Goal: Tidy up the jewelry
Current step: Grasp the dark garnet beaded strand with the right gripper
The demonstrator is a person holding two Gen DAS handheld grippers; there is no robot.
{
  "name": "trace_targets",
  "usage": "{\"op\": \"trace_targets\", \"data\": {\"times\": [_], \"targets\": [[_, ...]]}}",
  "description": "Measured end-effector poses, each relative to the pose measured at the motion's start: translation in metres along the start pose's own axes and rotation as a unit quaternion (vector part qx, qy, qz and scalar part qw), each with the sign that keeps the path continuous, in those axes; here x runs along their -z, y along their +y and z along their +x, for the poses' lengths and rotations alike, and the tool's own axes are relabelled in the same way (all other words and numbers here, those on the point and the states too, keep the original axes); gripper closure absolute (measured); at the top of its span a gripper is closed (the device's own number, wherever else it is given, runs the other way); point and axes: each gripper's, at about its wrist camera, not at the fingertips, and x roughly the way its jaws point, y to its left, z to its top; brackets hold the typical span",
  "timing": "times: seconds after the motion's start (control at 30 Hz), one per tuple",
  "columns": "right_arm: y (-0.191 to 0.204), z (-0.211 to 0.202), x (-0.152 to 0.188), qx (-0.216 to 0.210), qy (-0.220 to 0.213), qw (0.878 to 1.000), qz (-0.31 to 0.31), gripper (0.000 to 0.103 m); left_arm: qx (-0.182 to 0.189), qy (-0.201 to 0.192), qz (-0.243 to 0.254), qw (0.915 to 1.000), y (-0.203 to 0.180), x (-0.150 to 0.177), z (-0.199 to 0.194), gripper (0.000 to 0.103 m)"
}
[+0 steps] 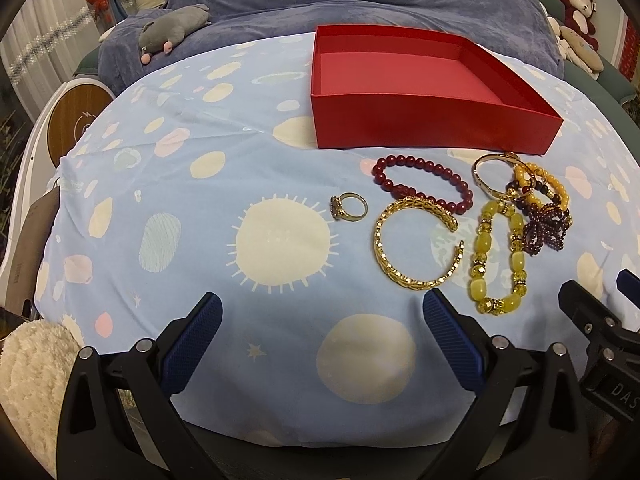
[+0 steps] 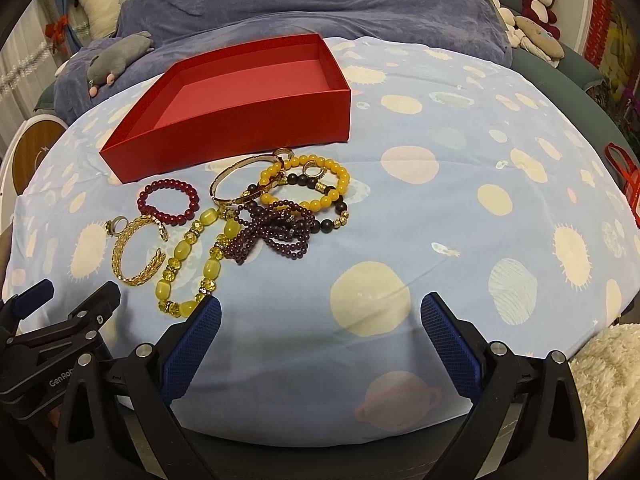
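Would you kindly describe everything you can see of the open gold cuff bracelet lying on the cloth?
The gold cuff bracelet is a C-shaped band of shiny, metal-looking gold with a woven or chain-like texture. Its gap faces the yellow bead bracelet beside it. It lies flat on the patterned blue cloth, in front of the red box. One end sits at or over the dark red bead bracelet. A ring lies just off its other side. Neither gripper touches it.

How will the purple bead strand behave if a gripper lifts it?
Likely floppy: the purple bead strand lies in loose, crossing loops, so it should drape and dangle. It overlaps the dark-bead bracelet and touches the yellow bracelet, so it may drag them.
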Motion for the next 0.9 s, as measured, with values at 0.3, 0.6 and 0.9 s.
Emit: {"op": "trace_targets", "data": {"times": [0.3, 0.6, 0.9], "targets": [[-0.008, -0.001, -0.019, -0.003, -0.009, 1.0, 0.003, 0.007, 0.008, -0.011, -0.009, 0.9999, 0.009, -0.009, 0.0, 0.007], [0.001, 0.014, -0.034, -0.023, 0.002, 1.0, -0.003, 0.023, 0.017, -0.002, -0.033, 0.9993, 0.024, -0.014, 0.007, 0.007], [0.015, 0.031, -0.038, -0.034, 0.016, 0.999, -0.019, 0.062, 0.019, 0.006, -0.043, 0.9989, 0.029, -0.016, 0.013, 0.007]]}}
